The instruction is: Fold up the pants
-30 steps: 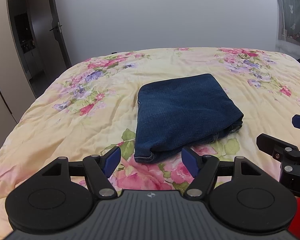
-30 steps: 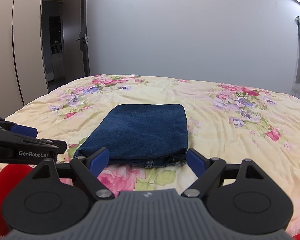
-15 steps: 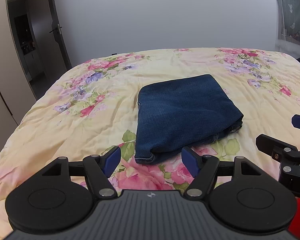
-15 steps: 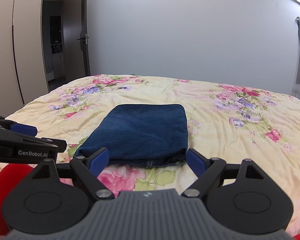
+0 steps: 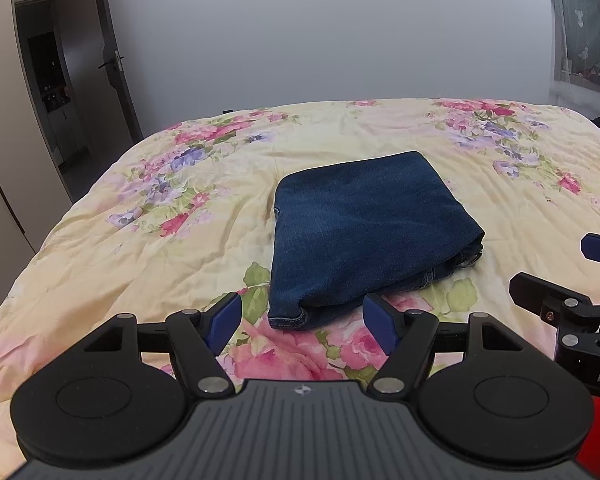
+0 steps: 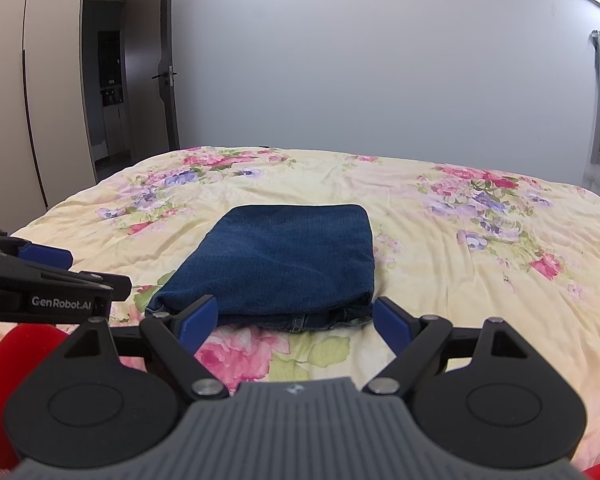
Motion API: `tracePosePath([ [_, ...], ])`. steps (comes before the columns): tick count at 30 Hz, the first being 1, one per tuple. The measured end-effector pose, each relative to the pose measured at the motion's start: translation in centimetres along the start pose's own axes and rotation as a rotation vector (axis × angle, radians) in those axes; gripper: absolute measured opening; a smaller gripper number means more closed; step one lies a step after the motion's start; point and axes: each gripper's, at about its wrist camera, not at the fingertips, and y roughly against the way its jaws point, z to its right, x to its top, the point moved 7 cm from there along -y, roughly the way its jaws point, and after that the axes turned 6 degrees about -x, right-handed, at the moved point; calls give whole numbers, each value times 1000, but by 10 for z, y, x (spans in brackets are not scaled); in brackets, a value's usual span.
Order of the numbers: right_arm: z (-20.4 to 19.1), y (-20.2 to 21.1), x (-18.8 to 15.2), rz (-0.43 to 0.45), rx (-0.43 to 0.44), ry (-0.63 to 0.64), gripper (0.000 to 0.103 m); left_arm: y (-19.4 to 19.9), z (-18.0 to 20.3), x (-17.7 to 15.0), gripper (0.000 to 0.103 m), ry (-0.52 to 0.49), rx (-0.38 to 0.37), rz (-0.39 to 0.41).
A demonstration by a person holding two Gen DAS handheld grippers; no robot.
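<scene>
Dark blue denim pants (image 5: 364, 232) lie folded into a compact rectangle on the floral bedspread (image 5: 180, 216); they also show in the right wrist view (image 6: 284, 264). My left gripper (image 5: 302, 322) is open and empty, just short of the pants' near edge. My right gripper (image 6: 296, 320) is open and empty, its blue pads at the near corners of the folded pants without touching them. Each gripper shows at the edge of the other's view: the right one (image 5: 572, 280) and the left one (image 6: 52, 280).
The yellow bed cover with pink and purple flowers spreads wide around the pants. A grey wall stands behind the bed. An open dark door (image 6: 148, 76) and wardrobe panels are at the left. A curtained window (image 5: 584, 28) is at the right.
</scene>
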Motion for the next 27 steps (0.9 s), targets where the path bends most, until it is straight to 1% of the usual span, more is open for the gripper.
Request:
tracePosePath([
  [12, 0, 1, 0, -1, -1, 1, 81, 3, 1, 2, 81, -11, 4, 15],
  [16, 0, 1, 0, -1, 0, 1, 81, 4, 3, 2, 81, -18, -5, 19],
  [27, 1, 3, -1, -5, -1, 2, 81, 9, 9, 5, 81, -54, 18, 53],
])
